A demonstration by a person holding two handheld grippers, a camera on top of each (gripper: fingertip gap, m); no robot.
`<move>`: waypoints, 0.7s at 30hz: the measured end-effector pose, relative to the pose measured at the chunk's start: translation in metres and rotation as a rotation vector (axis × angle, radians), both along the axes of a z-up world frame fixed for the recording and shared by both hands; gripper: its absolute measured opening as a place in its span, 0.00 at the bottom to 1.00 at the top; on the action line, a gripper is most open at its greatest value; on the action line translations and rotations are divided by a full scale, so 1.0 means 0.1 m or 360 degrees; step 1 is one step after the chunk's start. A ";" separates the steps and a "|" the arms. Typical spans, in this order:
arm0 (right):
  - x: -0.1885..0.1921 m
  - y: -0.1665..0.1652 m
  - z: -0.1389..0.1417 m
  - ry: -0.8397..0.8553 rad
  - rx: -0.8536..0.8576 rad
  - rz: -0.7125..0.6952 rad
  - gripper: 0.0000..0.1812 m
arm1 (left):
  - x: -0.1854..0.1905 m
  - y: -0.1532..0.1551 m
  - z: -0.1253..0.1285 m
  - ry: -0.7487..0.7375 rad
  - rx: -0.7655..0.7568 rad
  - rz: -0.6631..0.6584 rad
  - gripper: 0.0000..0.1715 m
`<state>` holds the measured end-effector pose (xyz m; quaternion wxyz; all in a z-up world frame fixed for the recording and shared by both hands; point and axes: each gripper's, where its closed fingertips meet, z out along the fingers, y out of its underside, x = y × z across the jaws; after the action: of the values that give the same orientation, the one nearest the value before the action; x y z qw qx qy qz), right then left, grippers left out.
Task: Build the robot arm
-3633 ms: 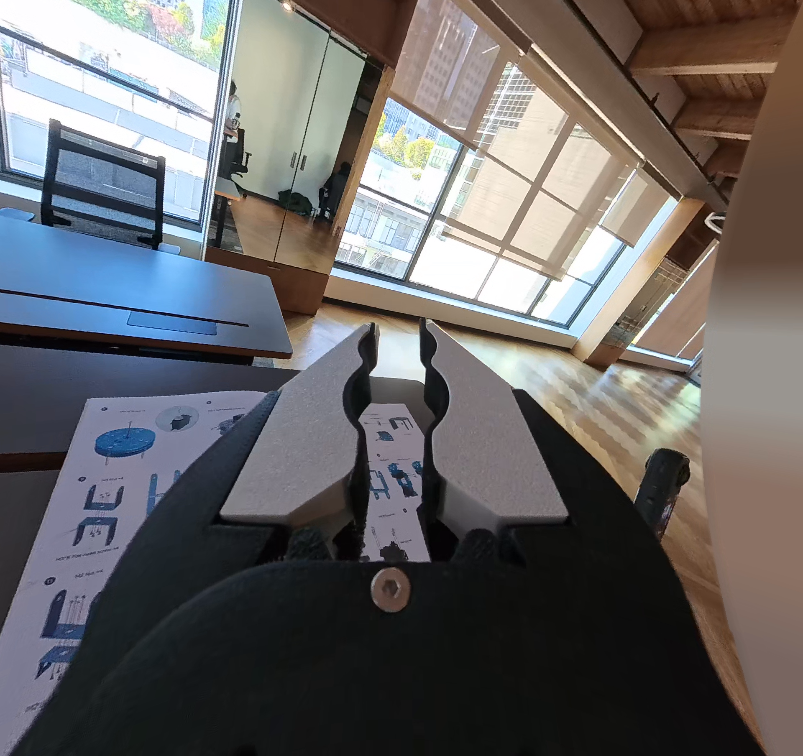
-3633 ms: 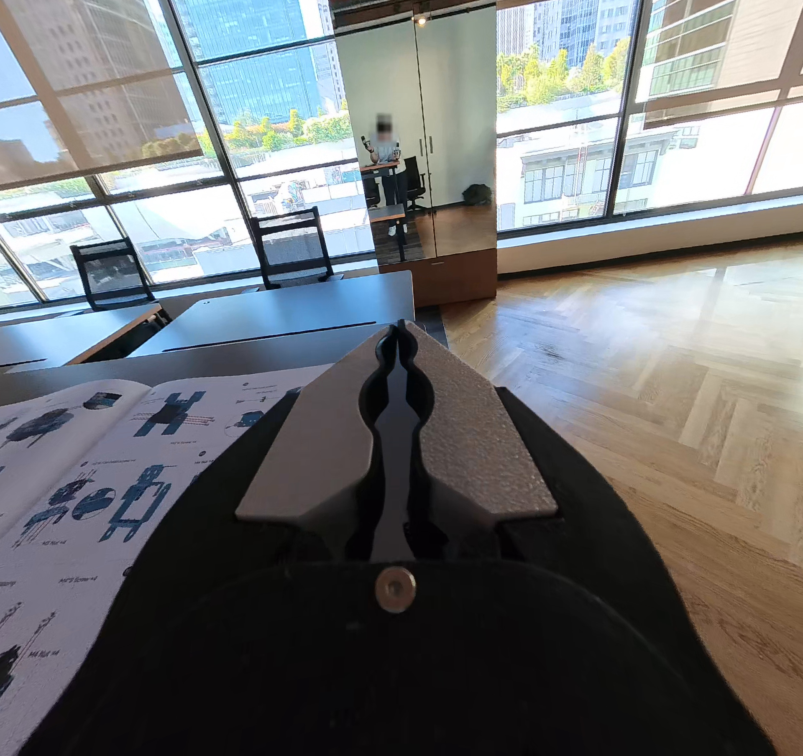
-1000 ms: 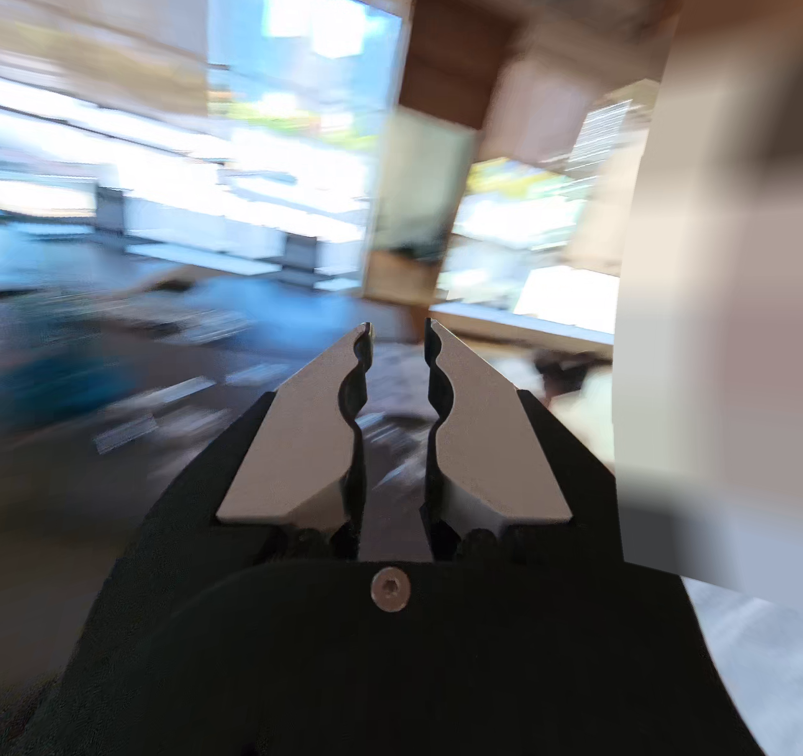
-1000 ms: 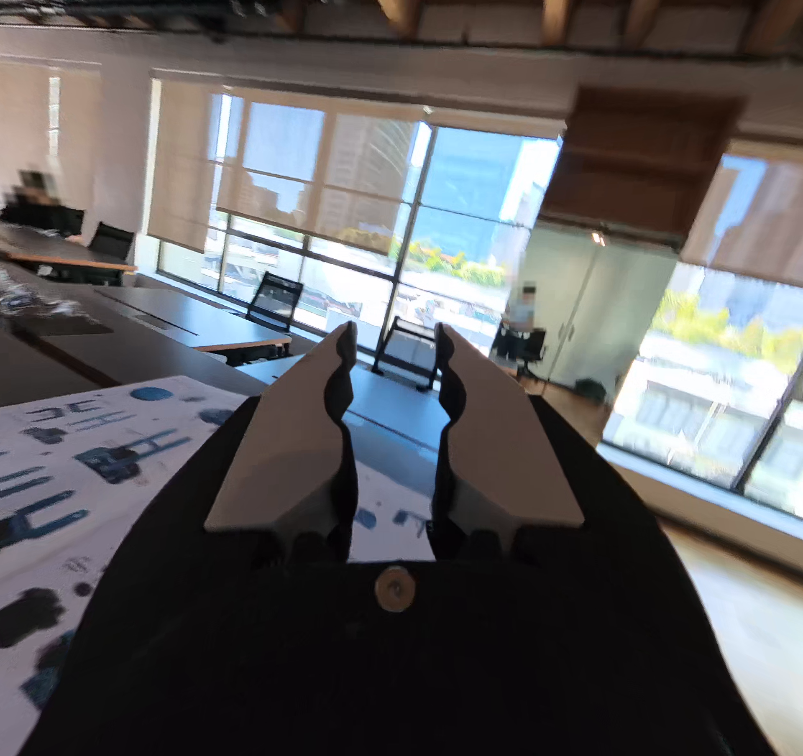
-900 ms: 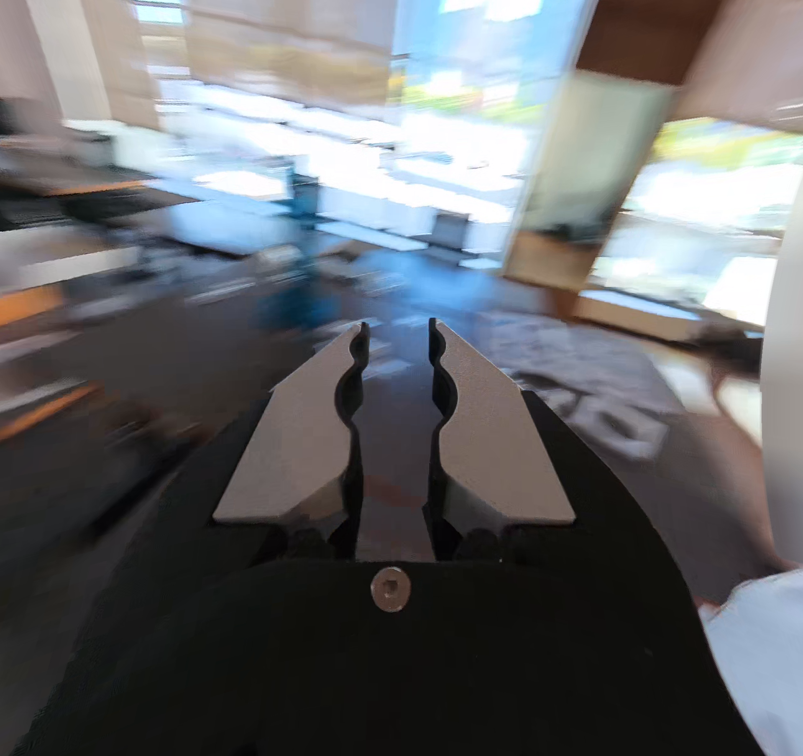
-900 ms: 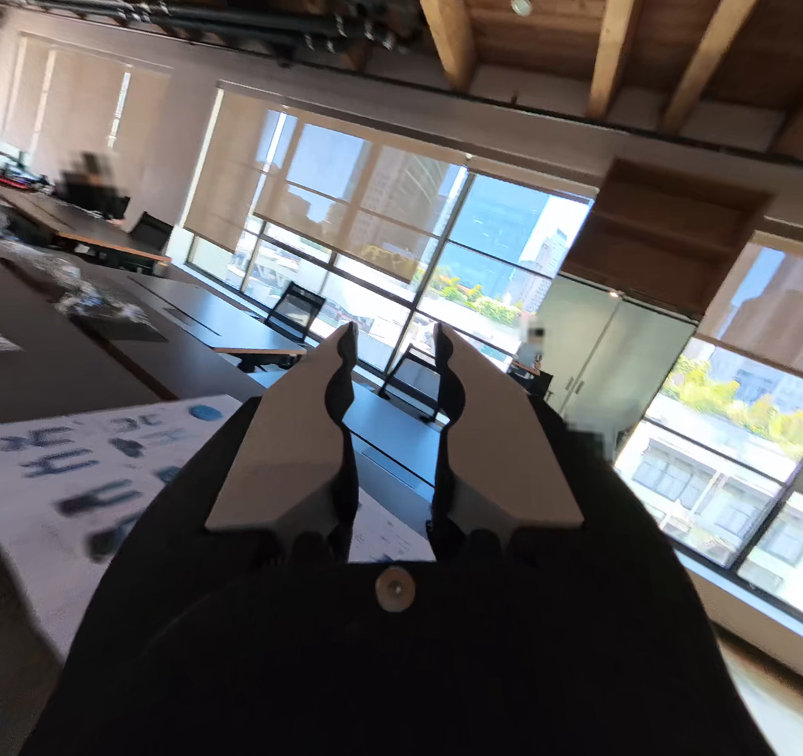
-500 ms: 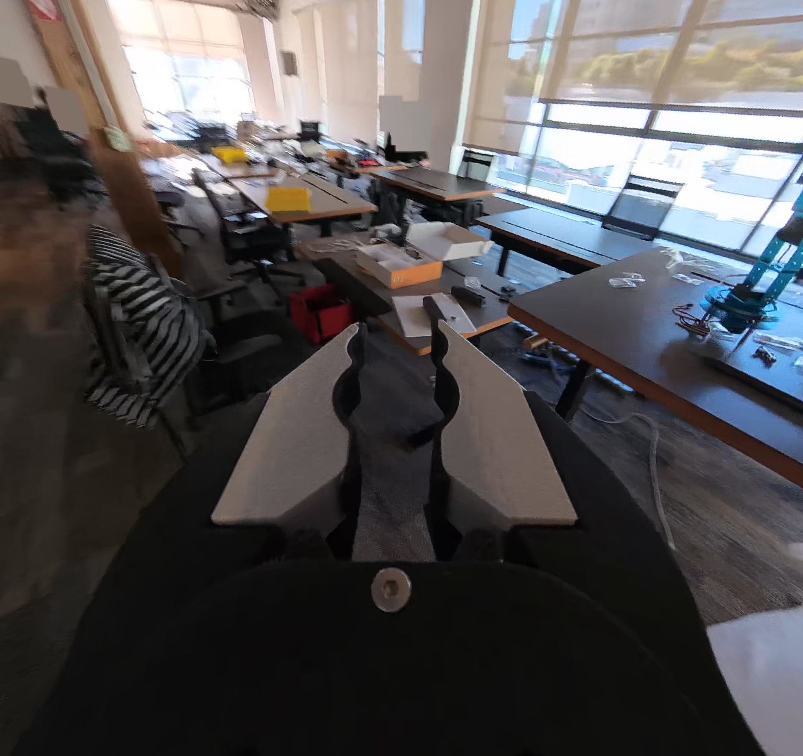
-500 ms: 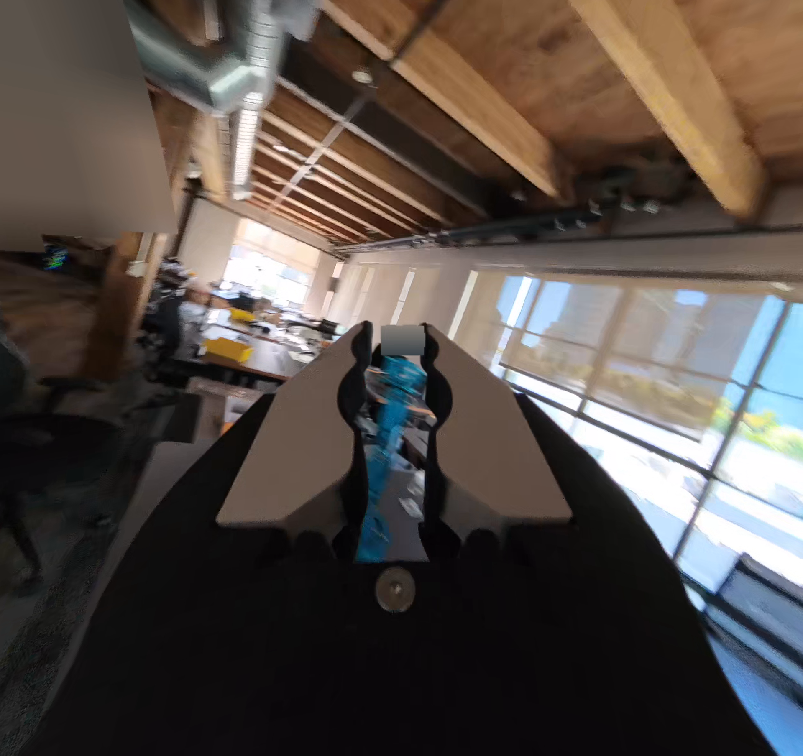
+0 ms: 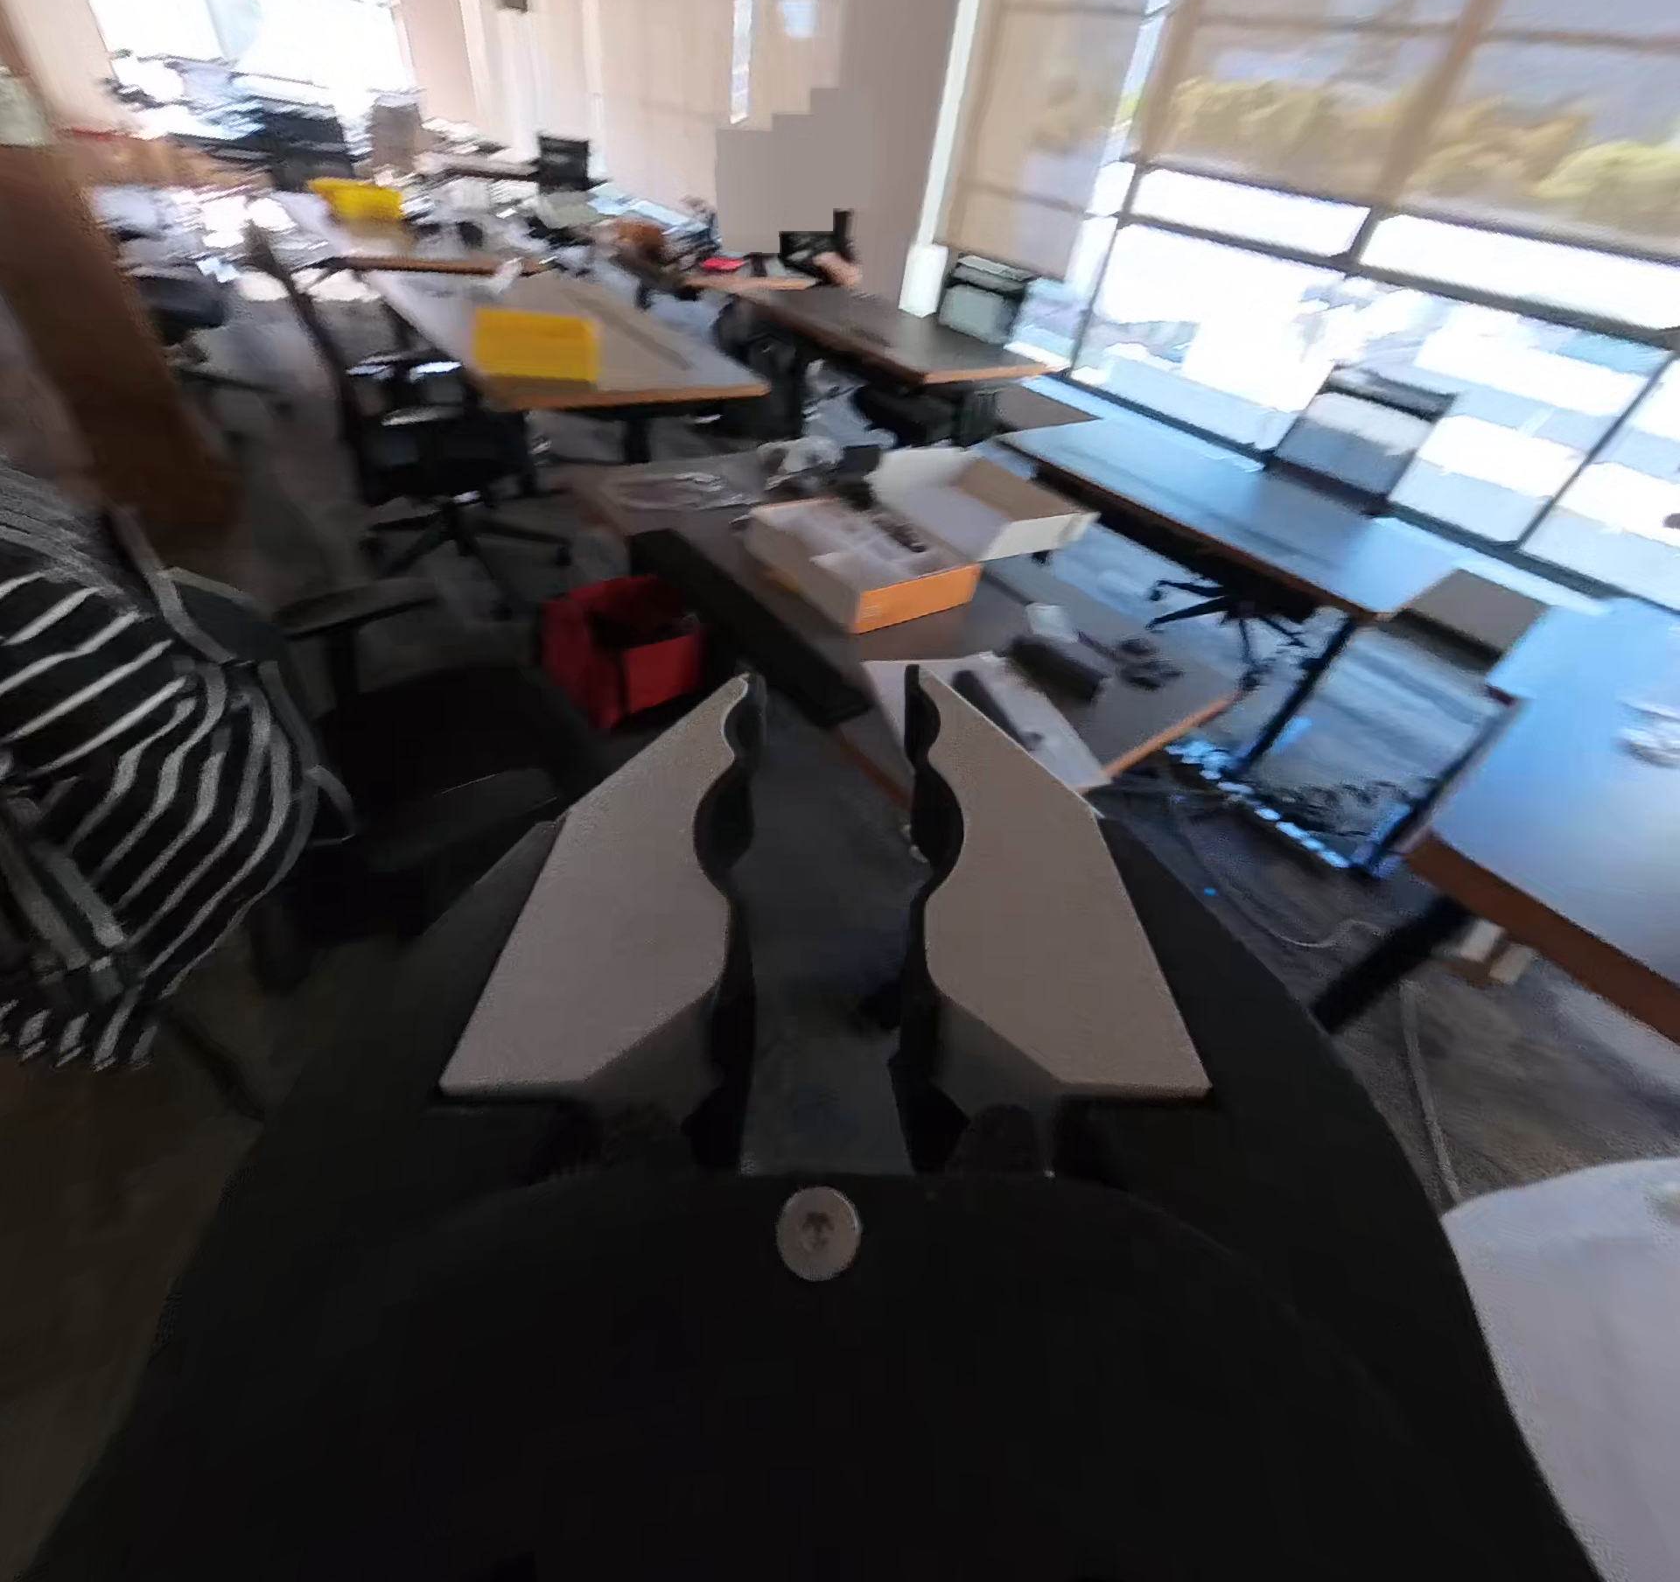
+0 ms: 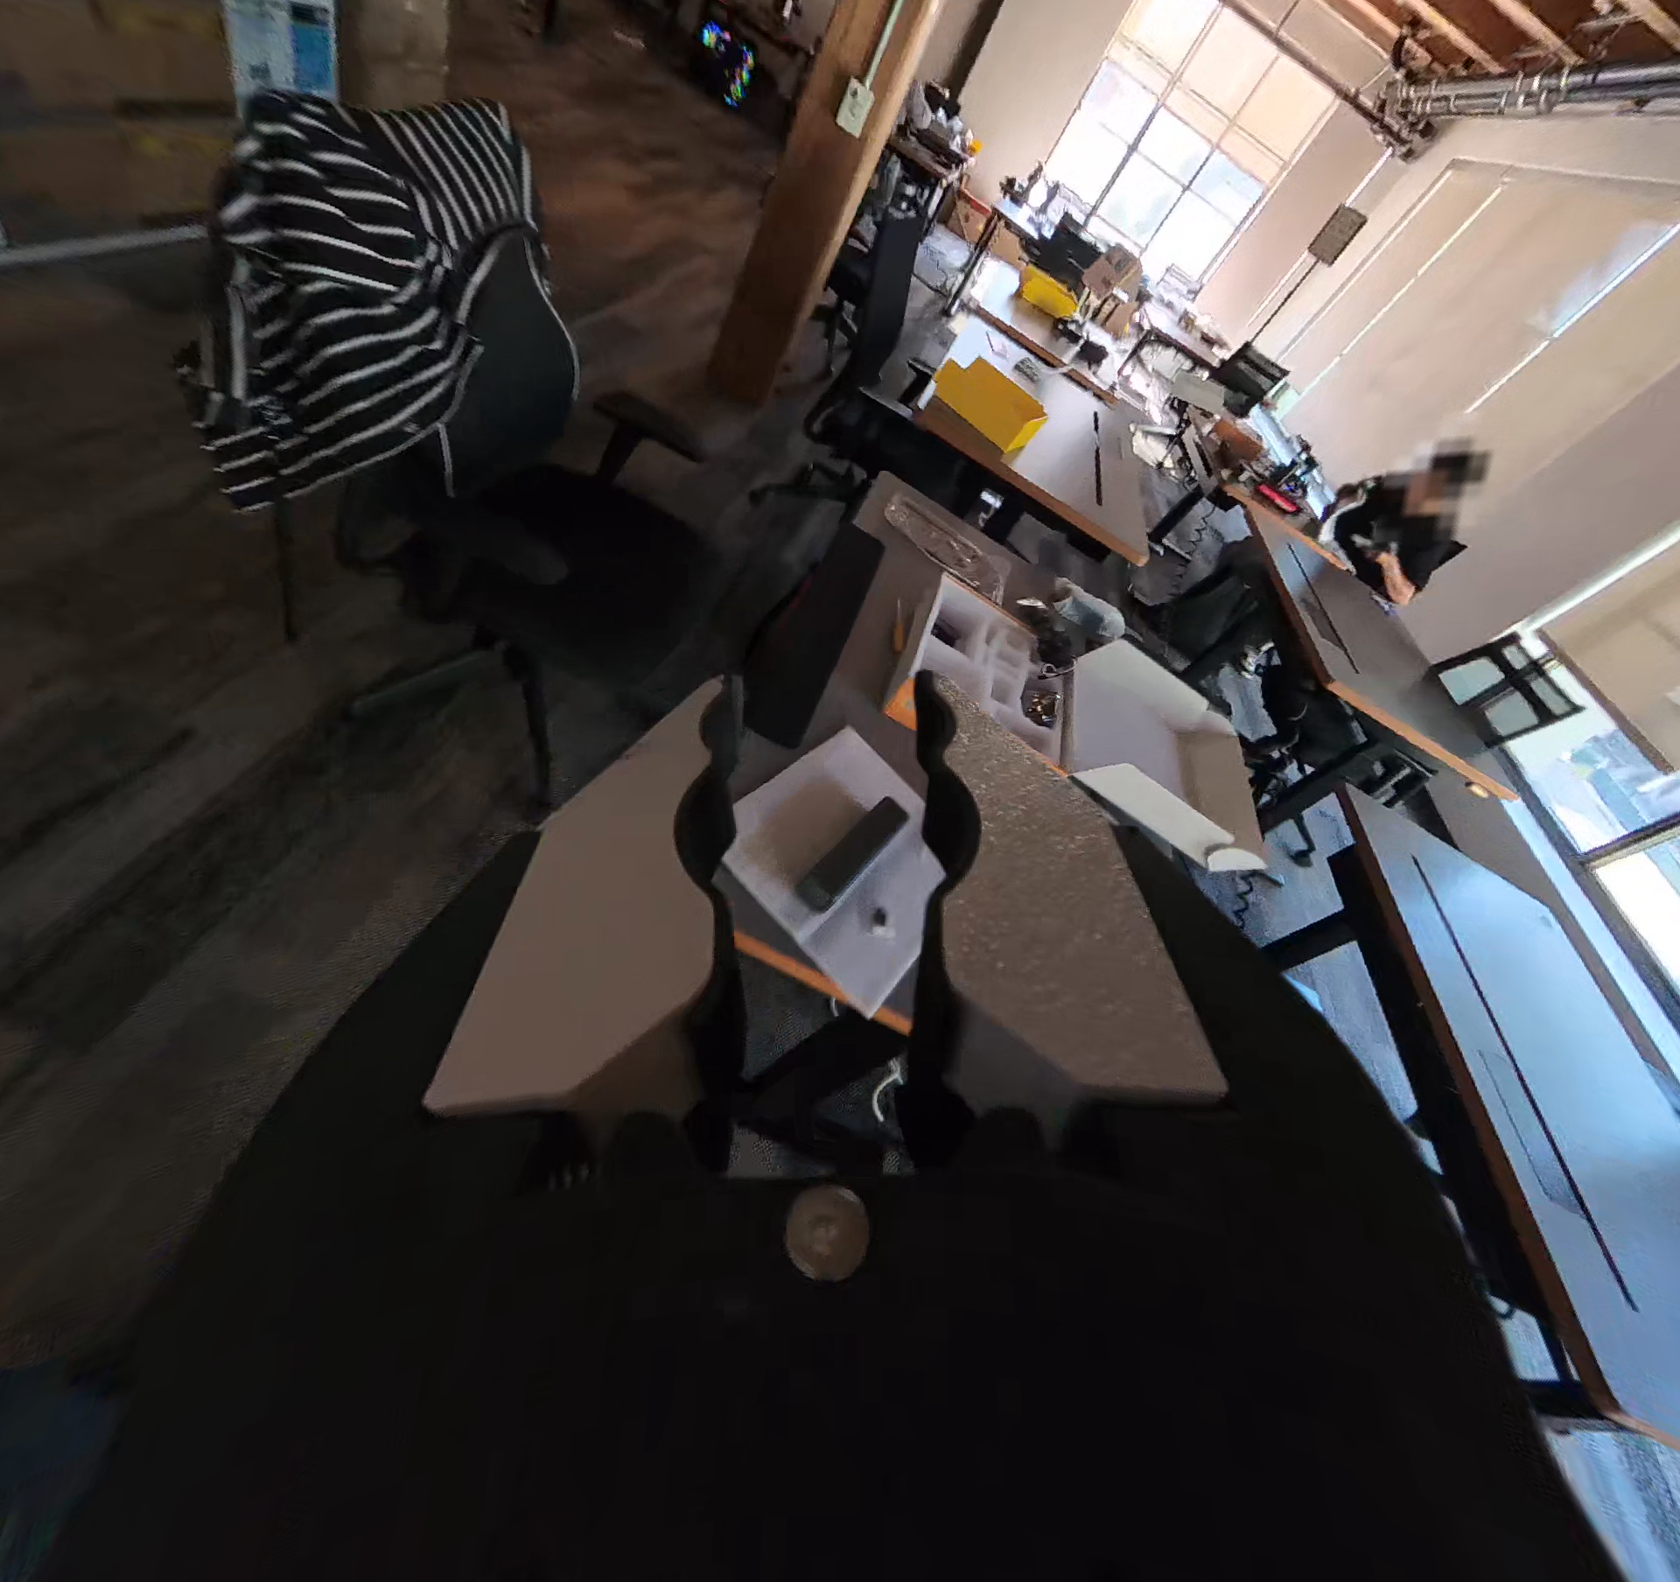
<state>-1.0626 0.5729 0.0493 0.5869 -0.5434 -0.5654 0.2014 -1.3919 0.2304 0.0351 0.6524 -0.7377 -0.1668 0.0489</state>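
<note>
My left gripper [image 9: 829, 691] is open and empty, held in the air and pointing across an office toward a desk [image 9: 954, 629] with an open white and orange box [image 9: 873, 552]. My right gripper [image 10: 823, 691] is open and empty too, held high above the floor. Between its fingers I see the same desk [image 10: 873, 629] with a white sheet [image 10: 800, 820] and a dark flat device [image 10: 853, 838] lying on it. Neither gripper touches anything.
A black office chair [image 10: 509, 466] with a striped black and white garment [image 10: 345, 275] stands left. A red bin [image 9: 627, 643] sits on the floor. Rows of desks [image 9: 582, 357] with yellow boxes [image 9: 536, 343] run back. A wooden post [image 10: 818, 138] stands behind. A person sits far right. Across from one pair of fingers to the other is roughly 50 centimetres.
Both grippers have swung away from the dark table with the printed booklet toward the room's interior. The right gripper, shut 3.6 s ago, is now open. The left view has tilted slightly.
</note>
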 end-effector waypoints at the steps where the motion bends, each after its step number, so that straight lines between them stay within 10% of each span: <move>1: -0.26 0.30 -0.05 -0.0014 -0.0039 -0.0009 0.22 | -0.21 0.05 -0.03 -0.0008 -0.0035 0.0043 0.17; 12: -2.91 3.05 -0.92 -0.0156 -0.0008 -0.0296 0.26 | -2.81 0.43 -0.50 -0.0077 -0.0087 0.0439 0.17; 21: -4.24 4.08 -1.91 -0.0042 -0.0468 -0.0496 0.24 | -4.72 2.12 0.53 0.0112 -0.0057 0.0082 0.17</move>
<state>-1.4869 0.9813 -0.1419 0.5178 -0.7067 -0.4467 0.1816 -1.8644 0.4424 0.0883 0.6432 -0.7425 -0.1618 0.0944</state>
